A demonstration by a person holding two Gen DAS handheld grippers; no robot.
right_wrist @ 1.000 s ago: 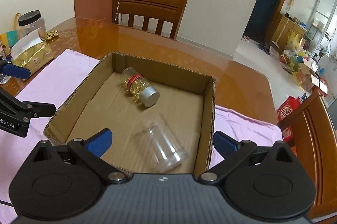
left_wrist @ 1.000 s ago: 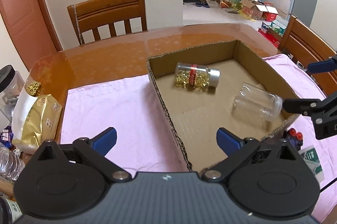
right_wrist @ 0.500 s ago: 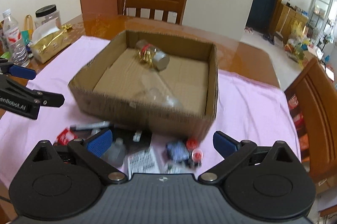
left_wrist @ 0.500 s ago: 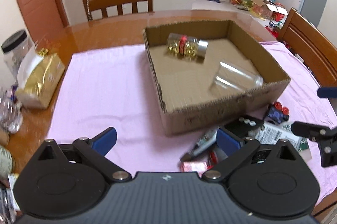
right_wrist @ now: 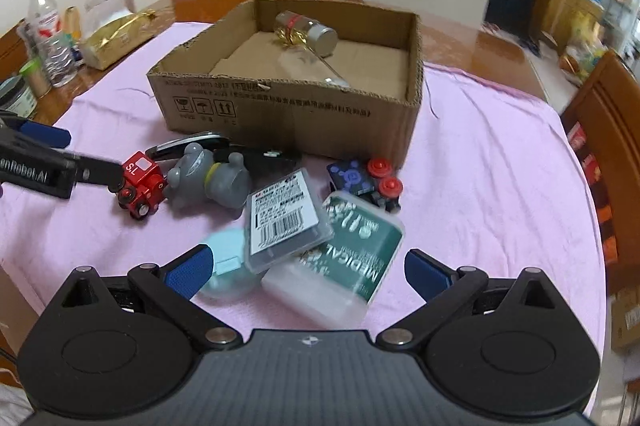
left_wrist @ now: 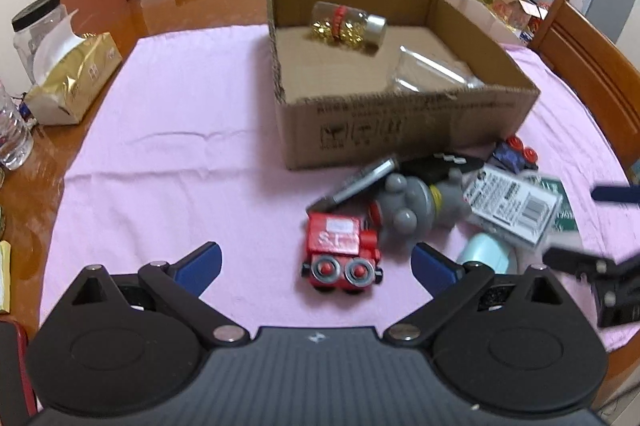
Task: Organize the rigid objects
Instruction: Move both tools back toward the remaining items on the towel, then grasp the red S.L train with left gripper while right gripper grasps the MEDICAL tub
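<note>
- Left wrist view: the left gripper [left_wrist: 316, 262] has its blue-padded fingers [left_wrist: 200, 260] spread wide and holds nothing; a small red toy train with grey wheels [left_wrist: 340, 252] sits on the pink cloth [left_wrist: 168, 153] in the gap between them, touching neither.
- Just beyond the train lies a grey plastic bear figure [left_wrist: 416, 205] on its side, with a dark marker pen [left_wrist: 356, 183] past it, next to the brown cardboard box [left_wrist: 400, 125].
- Inside the box, far ahead of the claw, a clear bottle of gold capsules with a red band [left_wrist: 346, 25] lies on its side, and a clear empty jar [left_wrist: 430, 71] lies nearer the front wall.
- Right wrist view: the right gripper [right_wrist: 306, 270] is also spread apart and empty.
- Between its fingers lies a white box with a green "MEDICAL" label [right_wrist: 344, 258]; a clear flat case with a barcode label [right_wrist: 284, 218] rests tilted over its left part, above a pale blue round object [right_wrist: 226, 266].
- Ahead and slightly right, a dark blue toy car with red wheels [right_wrist: 368, 181] sits beside the box's front corner.
</note>
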